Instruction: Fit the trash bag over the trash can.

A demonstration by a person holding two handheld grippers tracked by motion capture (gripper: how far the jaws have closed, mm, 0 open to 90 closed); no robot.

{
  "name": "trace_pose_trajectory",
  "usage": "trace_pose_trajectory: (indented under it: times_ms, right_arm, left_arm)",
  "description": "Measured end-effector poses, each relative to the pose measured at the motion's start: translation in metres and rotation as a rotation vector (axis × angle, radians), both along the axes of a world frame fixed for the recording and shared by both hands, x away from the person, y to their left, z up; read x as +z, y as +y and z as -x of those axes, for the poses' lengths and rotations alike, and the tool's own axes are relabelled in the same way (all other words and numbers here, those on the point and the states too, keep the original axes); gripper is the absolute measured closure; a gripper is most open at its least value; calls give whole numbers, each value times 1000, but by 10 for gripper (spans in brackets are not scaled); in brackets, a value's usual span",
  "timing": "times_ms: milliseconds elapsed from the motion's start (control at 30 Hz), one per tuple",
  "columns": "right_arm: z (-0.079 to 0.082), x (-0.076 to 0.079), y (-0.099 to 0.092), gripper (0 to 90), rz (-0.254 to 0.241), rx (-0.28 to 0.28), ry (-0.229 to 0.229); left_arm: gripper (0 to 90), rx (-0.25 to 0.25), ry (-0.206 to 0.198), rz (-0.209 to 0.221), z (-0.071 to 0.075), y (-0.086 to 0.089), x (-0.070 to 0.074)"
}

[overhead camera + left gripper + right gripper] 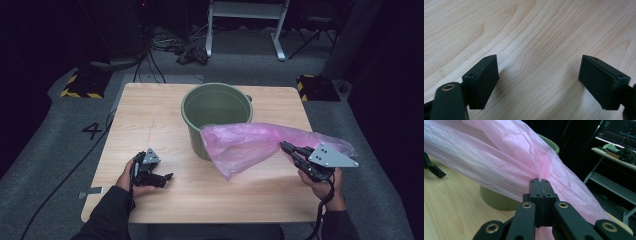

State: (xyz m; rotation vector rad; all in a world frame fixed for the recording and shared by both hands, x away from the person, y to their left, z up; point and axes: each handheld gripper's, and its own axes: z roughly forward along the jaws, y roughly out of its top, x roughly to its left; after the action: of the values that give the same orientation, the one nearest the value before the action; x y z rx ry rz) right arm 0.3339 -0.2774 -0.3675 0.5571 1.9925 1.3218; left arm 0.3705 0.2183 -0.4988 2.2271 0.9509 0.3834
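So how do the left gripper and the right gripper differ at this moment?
The left gripper has its fingers spread wide with nothing between them; the right gripper is shut on the pink plastic bag. The left one lies low on the wooden table; the right one is held beside the green bucket. Both are black and hand-held.

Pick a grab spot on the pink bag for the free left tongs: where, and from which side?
Go for the loose hanging corner of the pink bag, coming from the person's left. The right tongs already pinch the bag's other side, the bucket blocks from behind, and that corner hangs free facing the open left tongs.
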Motion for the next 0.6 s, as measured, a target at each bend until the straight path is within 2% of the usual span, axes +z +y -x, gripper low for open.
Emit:
trace_pose_trajectory:
  times_ms: [100,200,267,333,433,600]
  right_arm:
    - [-3,5,-3,900,-6,-16,-6]
    - [-7,8,-5,900,-11,-36,-7]
    - [-10,9,-7,900,-16,-43,-7]
    - [-14,11,-8,900,-17,-52,-2]
    - [-19,12,-8,900,-8,-72,2]
    - [-27,16,-5,900,6,-89,10]
  left_arm:
    - [170,2,-15,26,1,4,5]
    - [191,9,-53,32,5,5,14]
    - [188,9,-95,28,8,7,22]
    - [188,13,-129,52,11,9,31]
    - [188,12,-164,81,14,12,42]
    - [177,11,-215,98,14,13,56]
